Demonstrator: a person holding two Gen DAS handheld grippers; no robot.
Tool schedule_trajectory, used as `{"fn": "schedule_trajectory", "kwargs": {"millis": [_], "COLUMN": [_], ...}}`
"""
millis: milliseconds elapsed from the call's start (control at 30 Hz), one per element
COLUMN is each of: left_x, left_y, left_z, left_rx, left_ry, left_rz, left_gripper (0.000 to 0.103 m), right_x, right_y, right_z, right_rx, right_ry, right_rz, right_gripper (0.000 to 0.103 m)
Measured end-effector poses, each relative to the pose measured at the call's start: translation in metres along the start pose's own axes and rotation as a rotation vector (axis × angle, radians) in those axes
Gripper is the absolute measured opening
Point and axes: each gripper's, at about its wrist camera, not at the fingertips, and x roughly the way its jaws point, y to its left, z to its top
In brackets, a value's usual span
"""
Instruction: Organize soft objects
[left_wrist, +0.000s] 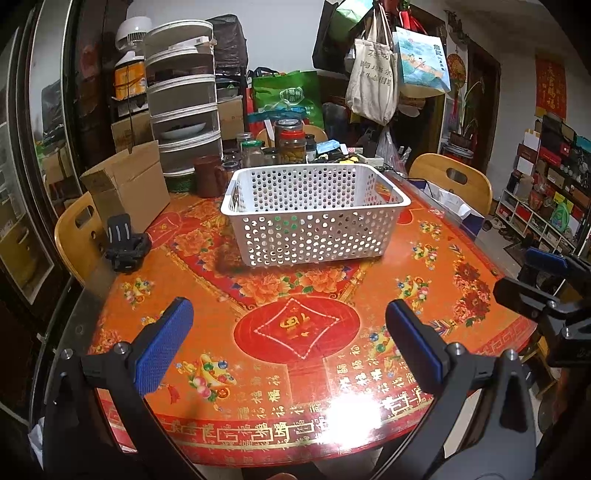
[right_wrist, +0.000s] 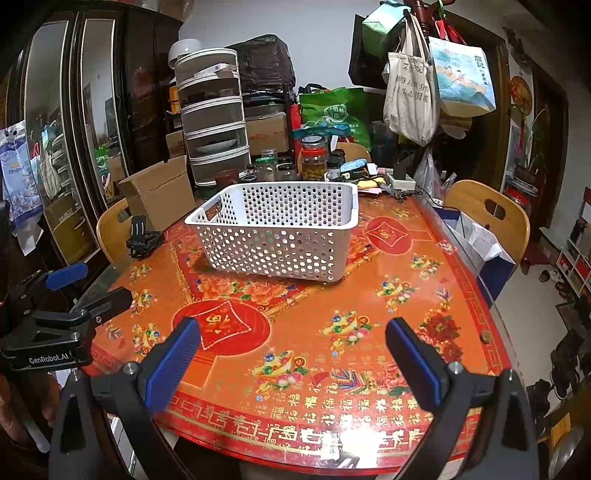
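A white perforated plastic basket (left_wrist: 314, 214) stands on the round table with its red and orange patterned cover (left_wrist: 303, 332); it also shows in the right wrist view (right_wrist: 277, 232). Through its holes I see small green and dark shapes low inside, too hidden to name. My left gripper (left_wrist: 288, 343) is open and empty, held above the table's near edge, well short of the basket. My right gripper (right_wrist: 293, 354) is open and empty, also over the near edge. Each gripper appears at the side of the other's view. No soft object lies loose on the table.
A black folded clip-like holder (left_wrist: 127, 243) lies at the table's left. An open cardboard box (left_wrist: 125, 184), a stacked drawer unit (left_wrist: 181, 96) and several jars (left_wrist: 291, 142) crowd the far side. Wooden chairs (right_wrist: 487, 218) stand left and right. A small coin-like disc (right_wrist: 485, 336) lies near the right rim.
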Motion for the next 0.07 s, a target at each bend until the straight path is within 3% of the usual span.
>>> {"fn": "schedule_trajectory", "kwargs": {"millis": [67], "left_x": [0.0019], "left_y": [0.0002], "left_z": [-0.0001], "left_rx": [-0.003], "left_ry": [0.003], "left_rz": [0.003], "left_gripper": [0.103], "right_x": [0.0016], "right_y": [-0.0002], "right_z": [-0.0011], "right_rx": [0.001], "right_ry": [0.003], "right_rz": [-0.002], "right_gripper": [0.100]}}
